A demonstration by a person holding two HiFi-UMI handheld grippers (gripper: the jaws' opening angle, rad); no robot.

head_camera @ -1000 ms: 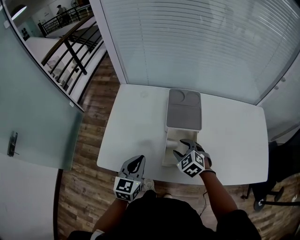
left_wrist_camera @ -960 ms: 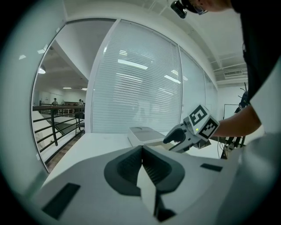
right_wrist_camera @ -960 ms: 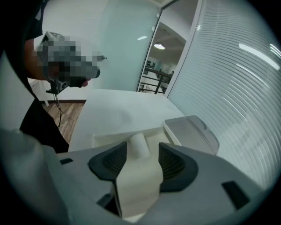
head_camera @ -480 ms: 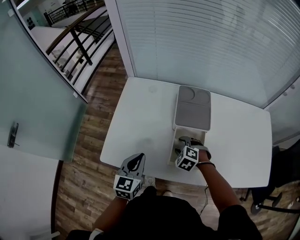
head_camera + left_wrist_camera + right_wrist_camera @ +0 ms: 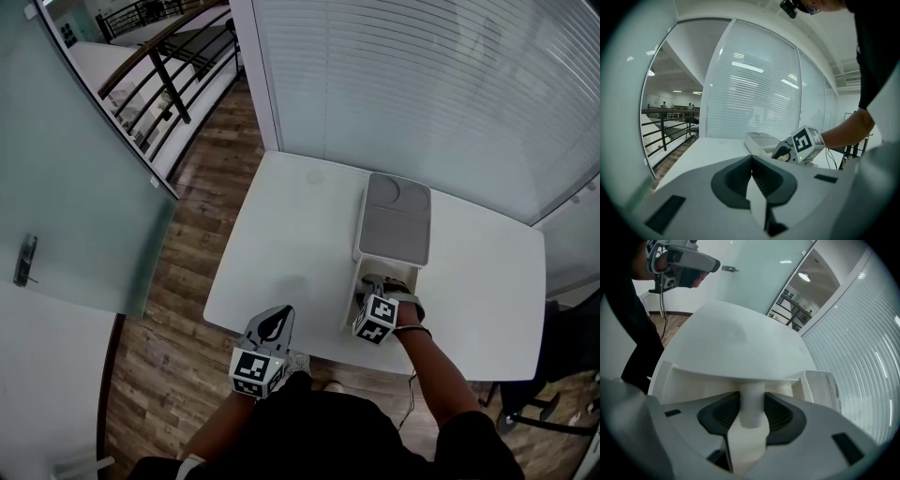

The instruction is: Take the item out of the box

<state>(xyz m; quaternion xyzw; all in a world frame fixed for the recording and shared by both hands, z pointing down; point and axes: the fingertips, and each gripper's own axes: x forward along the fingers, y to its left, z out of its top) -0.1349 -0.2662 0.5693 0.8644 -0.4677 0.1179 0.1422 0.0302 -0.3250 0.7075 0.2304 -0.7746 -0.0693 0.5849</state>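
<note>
A white box point(image 5: 353, 302) stands open near the front edge of the white table point(image 5: 291, 244), its grey lid point(image 5: 396, 219) folded back behind it. My right gripper point(image 5: 378, 287) reaches down into the box. In the right gripper view its jaws are closing and the dark pads point(image 5: 723, 414) touch both sides of the round neck of a white bottle point(image 5: 751, 401) inside the box point(image 5: 689, 386). My left gripper point(image 5: 273, 325) hangs shut and holding nothing just off the table's front edge, left of the box; its jaws point(image 5: 752, 161) point toward the box point(image 5: 761, 139).
A blind-covered glass wall point(image 5: 422, 84) runs behind the table. A frosted glass door point(image 5: 66, 187) stands at the left over wooden floor point(image 5: 202, 187), with a railing point(image 5: 159, 66) beyond. A chair base point(image 5: 539, 412) sits at the lower right.
The right gripper has sunk deeper into the box and its jaws have narrowed onto the bottle neck. The head camera shifted, so the table sits further right. The left gripper has stayed put.
</note>
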